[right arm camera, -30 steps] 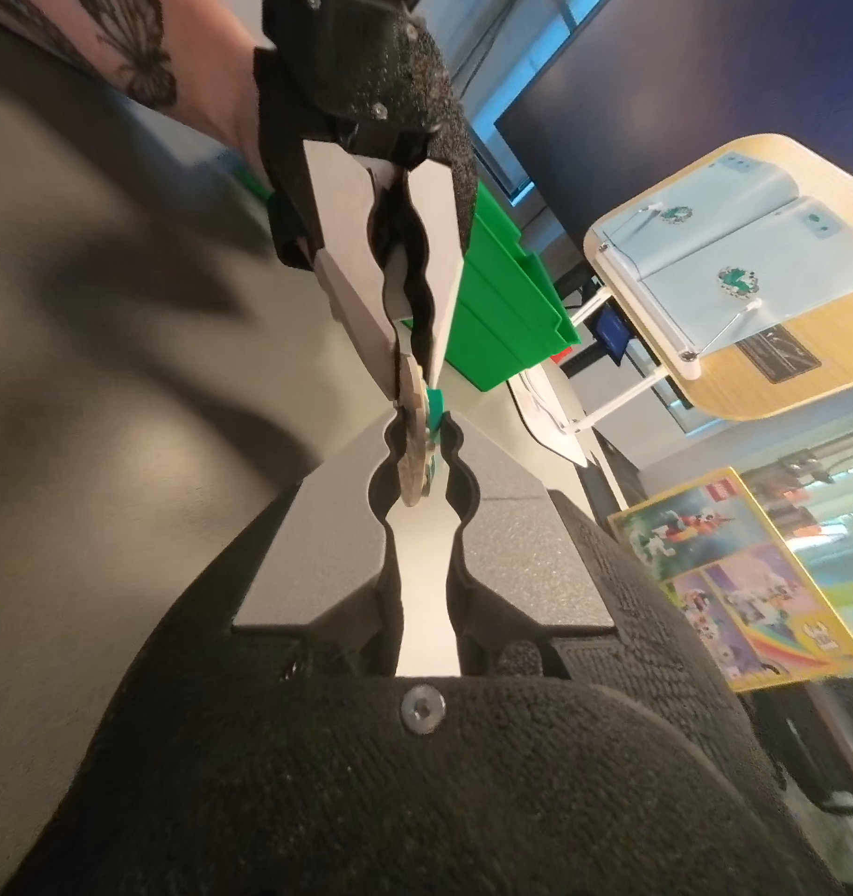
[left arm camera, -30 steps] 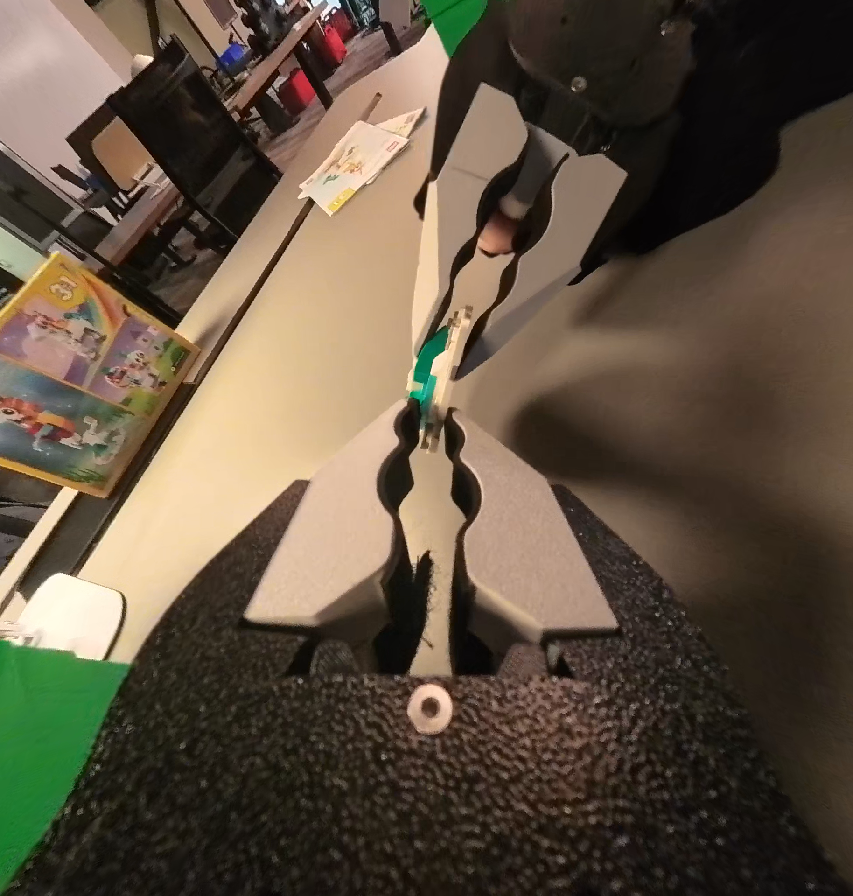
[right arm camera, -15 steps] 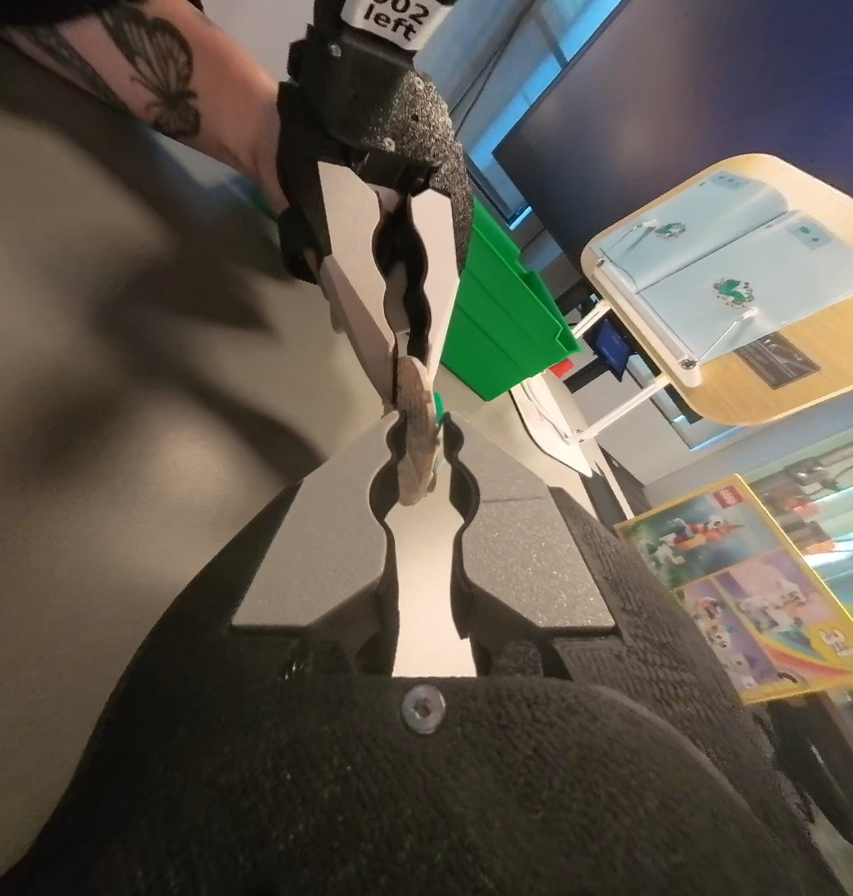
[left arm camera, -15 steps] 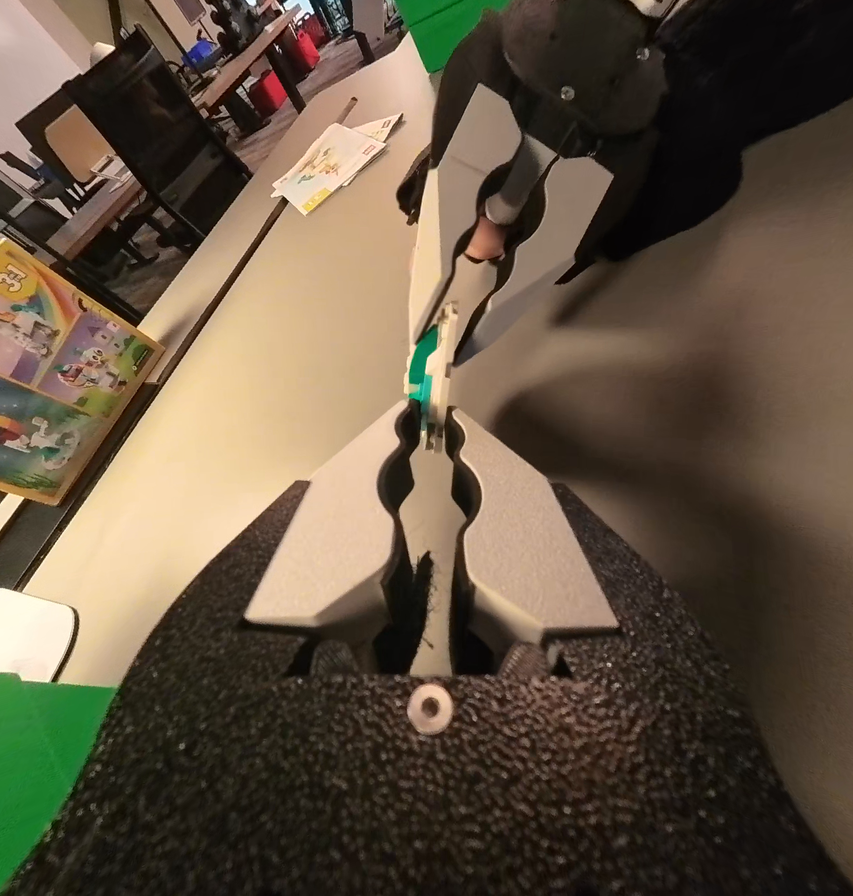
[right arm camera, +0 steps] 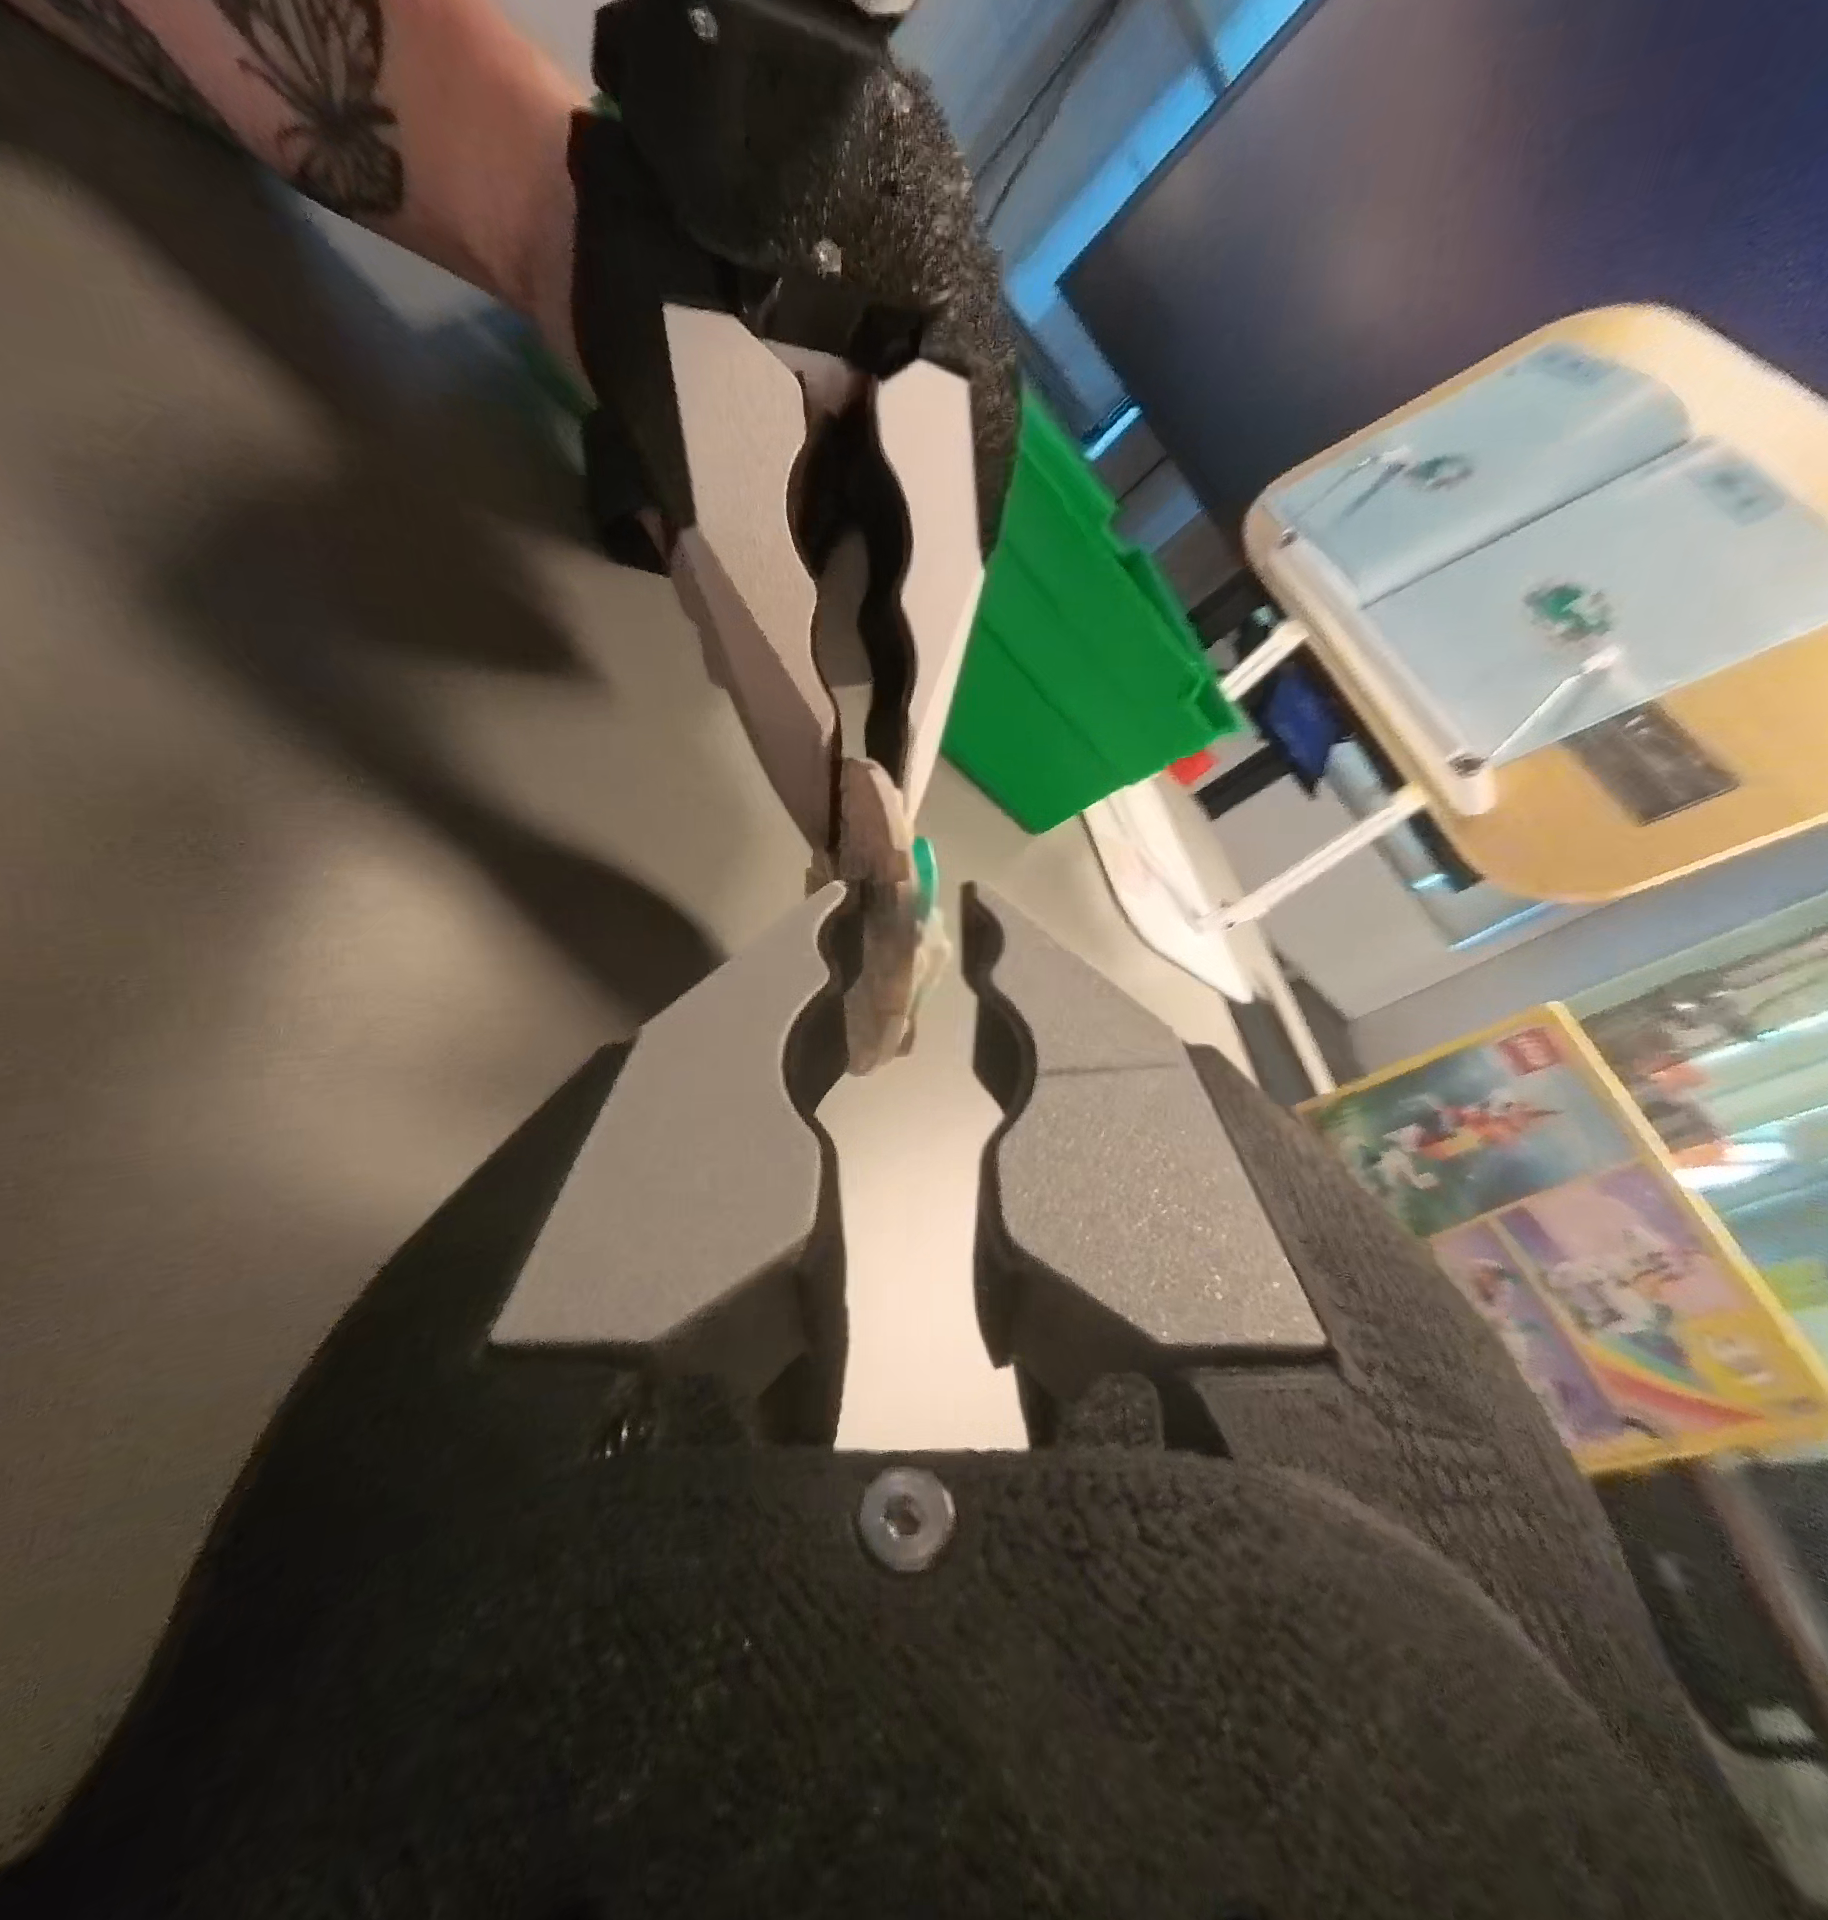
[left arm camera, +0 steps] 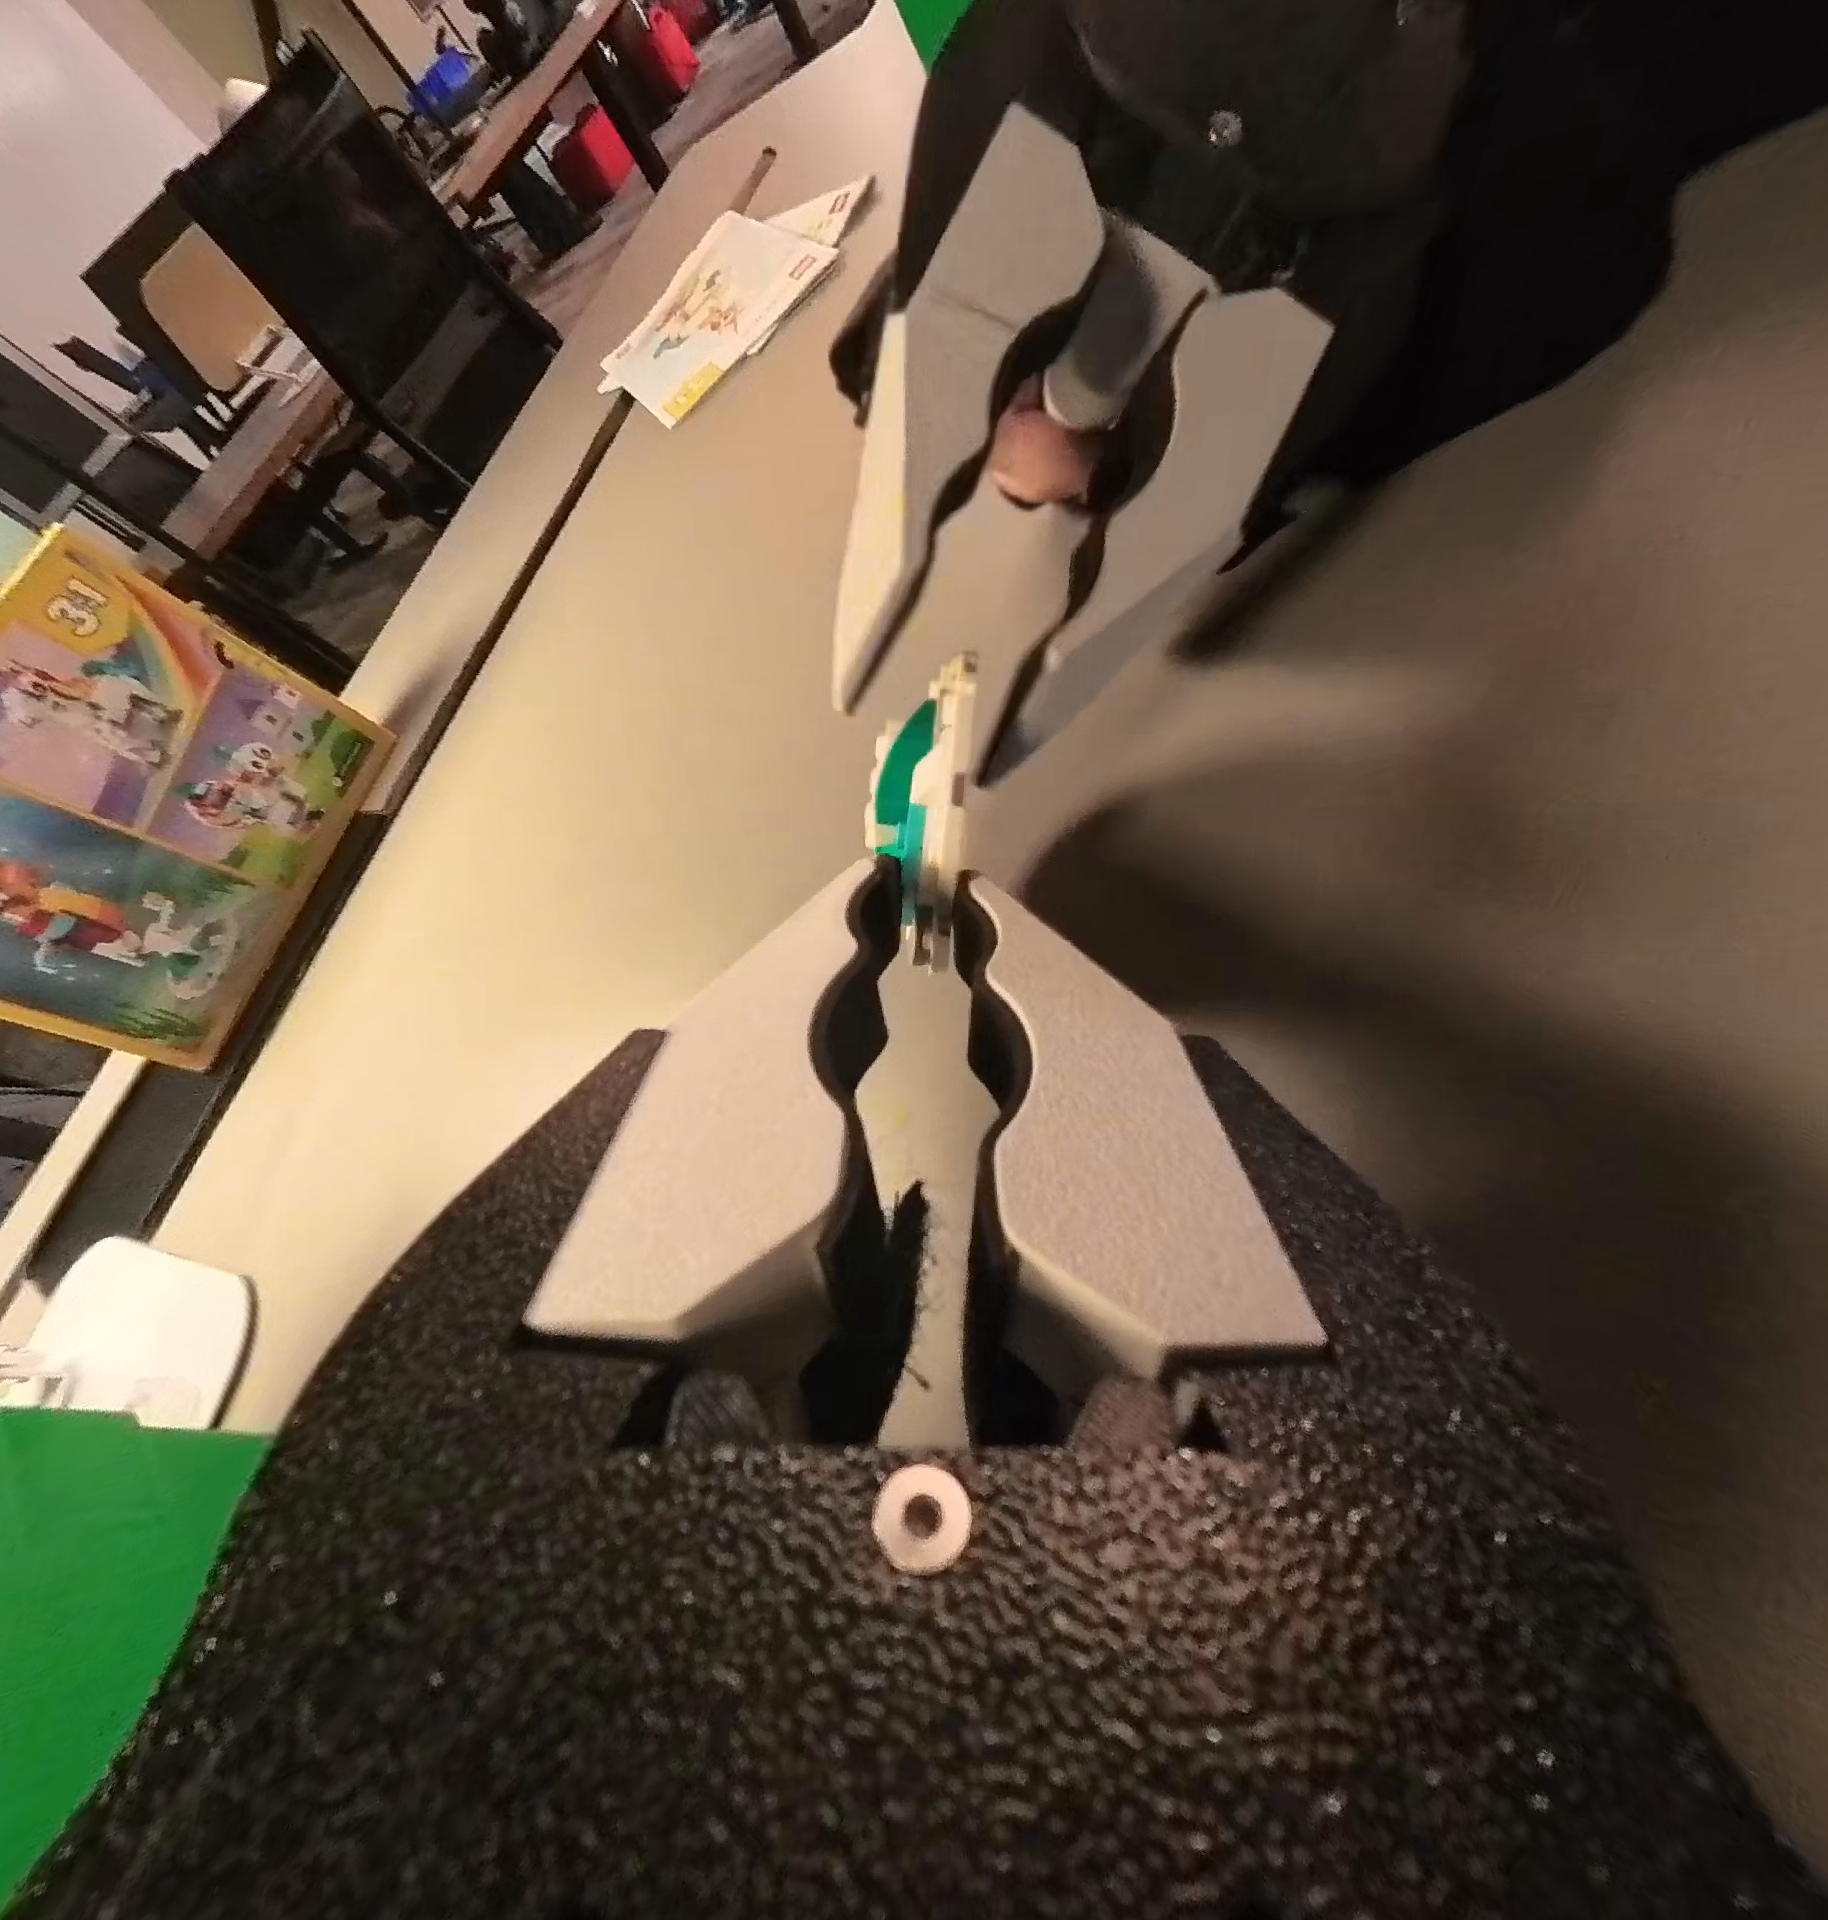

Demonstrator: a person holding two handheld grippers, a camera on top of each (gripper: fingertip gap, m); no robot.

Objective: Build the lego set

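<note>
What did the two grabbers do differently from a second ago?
The right gripper opened its jaws and let go of the small lego assembly; before, both grippers pinched it. The left gripper stays shut on its near end, so it alone holds the piece. The lego box, the booklets and the green bin have not visibly moved on the table.

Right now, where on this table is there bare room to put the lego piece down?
Bare table lies between the booklets and the lego box. It is crowded where the left gripper, holding the lego piece, meets the right gripper, and by the green bin.
</note>
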